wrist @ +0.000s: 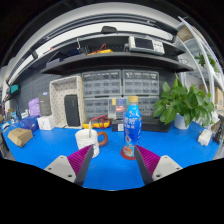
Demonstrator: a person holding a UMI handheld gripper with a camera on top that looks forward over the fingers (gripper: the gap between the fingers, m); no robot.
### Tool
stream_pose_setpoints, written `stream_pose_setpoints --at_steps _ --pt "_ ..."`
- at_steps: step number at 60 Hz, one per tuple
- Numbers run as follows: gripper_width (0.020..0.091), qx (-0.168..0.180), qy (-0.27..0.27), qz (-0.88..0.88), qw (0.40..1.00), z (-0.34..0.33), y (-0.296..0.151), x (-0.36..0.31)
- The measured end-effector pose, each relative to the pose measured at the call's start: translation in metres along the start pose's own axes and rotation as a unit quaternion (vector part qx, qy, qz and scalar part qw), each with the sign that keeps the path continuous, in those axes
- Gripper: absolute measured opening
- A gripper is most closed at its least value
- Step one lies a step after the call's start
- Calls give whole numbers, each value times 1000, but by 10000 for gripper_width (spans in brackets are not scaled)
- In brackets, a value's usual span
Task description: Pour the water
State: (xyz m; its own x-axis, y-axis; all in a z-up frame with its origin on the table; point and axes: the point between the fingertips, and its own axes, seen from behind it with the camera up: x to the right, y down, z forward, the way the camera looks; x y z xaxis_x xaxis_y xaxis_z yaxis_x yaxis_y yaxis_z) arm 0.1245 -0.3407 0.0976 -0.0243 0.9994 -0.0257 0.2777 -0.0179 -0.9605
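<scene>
gripper (113, 168) fingers were spread apart, nothing between them, low over blue table (40, 150) | water bottle (132, 123) stood upright just ahead, toward the right finger, cap on | white cup (87, 139) sat left of it, near, likely the pour target | plant (186, 101) and shelves (110, 55) were beyond

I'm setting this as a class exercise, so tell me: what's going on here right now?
A person is holding a hand-held gripper over a blue table, fingers open and holding nothing. Just ahead of the fingers stands an upright water bottle with a yellow cap still on. To its left sits a white cup. Nothing has been picked up, so pouring hasn't begun. A potted plant stands farther back on the right.
</scene>
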Motion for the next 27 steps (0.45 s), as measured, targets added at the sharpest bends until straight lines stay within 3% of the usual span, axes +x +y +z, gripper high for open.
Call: stream_pose_setpoints --at_steps 27 --pt "836 22 8 -9 1000 -15 -22 -4"
